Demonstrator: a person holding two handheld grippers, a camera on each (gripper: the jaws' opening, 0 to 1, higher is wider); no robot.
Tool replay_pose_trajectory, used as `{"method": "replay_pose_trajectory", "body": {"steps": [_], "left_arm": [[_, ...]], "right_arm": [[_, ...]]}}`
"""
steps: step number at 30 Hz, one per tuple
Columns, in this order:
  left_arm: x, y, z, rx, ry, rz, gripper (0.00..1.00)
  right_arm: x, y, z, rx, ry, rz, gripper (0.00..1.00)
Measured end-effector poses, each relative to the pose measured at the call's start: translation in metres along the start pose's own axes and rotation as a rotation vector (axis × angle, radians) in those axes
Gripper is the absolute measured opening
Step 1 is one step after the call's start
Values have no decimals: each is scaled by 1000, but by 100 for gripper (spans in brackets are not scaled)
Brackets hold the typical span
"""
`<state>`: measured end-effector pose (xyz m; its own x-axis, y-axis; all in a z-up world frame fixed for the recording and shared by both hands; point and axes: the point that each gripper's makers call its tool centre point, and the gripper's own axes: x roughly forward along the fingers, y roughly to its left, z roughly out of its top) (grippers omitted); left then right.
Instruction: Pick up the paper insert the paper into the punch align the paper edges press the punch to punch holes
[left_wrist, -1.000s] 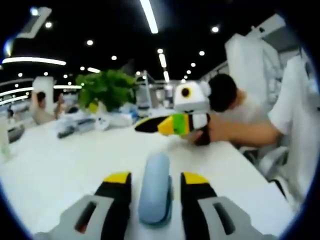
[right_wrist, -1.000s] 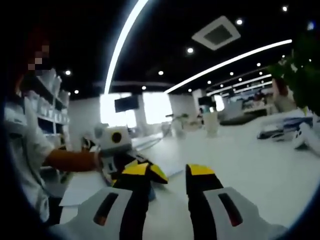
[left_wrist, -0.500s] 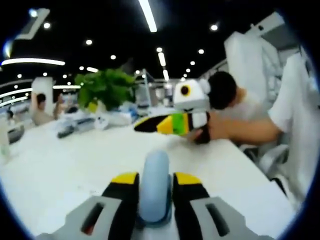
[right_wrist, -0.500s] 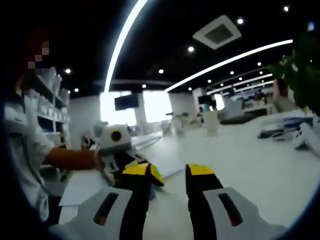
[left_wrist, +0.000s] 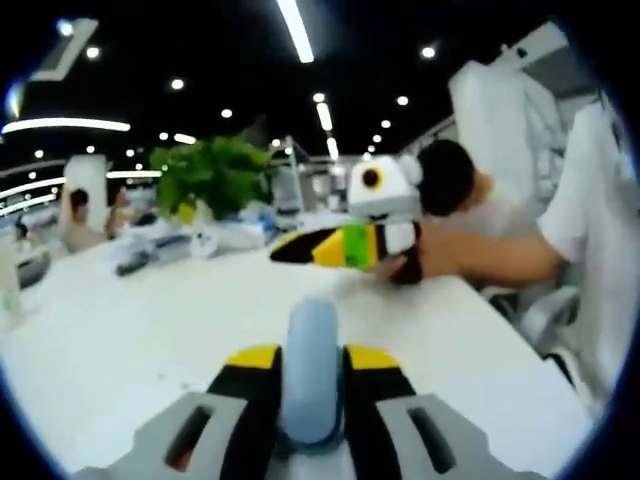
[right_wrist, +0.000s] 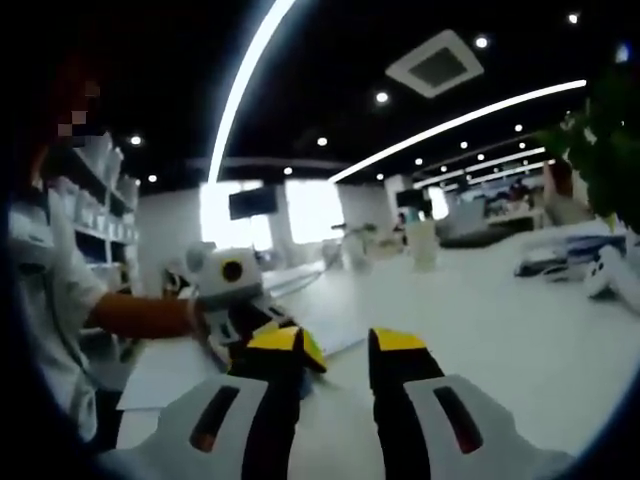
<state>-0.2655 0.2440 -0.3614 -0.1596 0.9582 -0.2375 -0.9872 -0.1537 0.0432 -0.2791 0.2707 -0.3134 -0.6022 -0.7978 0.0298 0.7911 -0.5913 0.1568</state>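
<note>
**Kid:** Punch (left_wrist: 311, 370) first! Where is it?

**Helper:** Your left hand-held gripper (left_wrist: 312, 358) has it. The punch is pale blue and rounded. It stands between the two yellow-tipped jaws, and both jaws press on its sides. So that gripper is clenched on the punch, low over the white bench (left_wrist: 130, 330).

**Kid:** And your other one?

**Helper:** Your right hand-held gripper (right_wrist: 338, 345) has its jaws apart. Nothing sits between them, so it is released. From the left gripper view you see it across the bench, (left_wrist: 345, 245) held sideways in your hand (left_wrist: 425, 258), with a green patch on the jaw.

**Kid:** Where is the paper?

**Helper:** The paper (right_wrist: 185, 365) lies flat on the bench. In the right gripper view it is a white sheet on the left, under and beside your left hand-held gripper (right_wrist: 240, 310). No jaw is holding it. You cannot tell if its edge is inside the punch.

**Kid:** What else is around?

**Helper:** A green plant (left_wrist: 215, 178) stands at the far side of the bench. Some small things lie near it, too blurry to name. Long lights (right_wrist: 245, 85) run across the dark ceiling. A person with dark hair (left_wrist: 445, 180) sits behind your arm.
</note>
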Motion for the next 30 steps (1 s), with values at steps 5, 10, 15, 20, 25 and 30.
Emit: {"method": "replay_pose_trajectory", "body": {"steps": [5,10,15,20,25,30], "left_arm": [[0,0,0,-3,0,0,26],[0,0,0,-3,0,-1,26],[0,0,0,-1,0,0,26],[0,0,0,-3,0,0,26],[0,0,0,-4,0,0,25],[-3,-5,0,0,1,1,25]], "right_arm": [[-1,-1,7,31,-35,-23,21],[10,10,20,47,-46,-87,16],[36,29,29,-19,-13,-182,5],[56,38,20,-35,16,-261,5],[64,39,2,-106,105,-323,5],[59,31,-6,-128,151,-372,4]]}}
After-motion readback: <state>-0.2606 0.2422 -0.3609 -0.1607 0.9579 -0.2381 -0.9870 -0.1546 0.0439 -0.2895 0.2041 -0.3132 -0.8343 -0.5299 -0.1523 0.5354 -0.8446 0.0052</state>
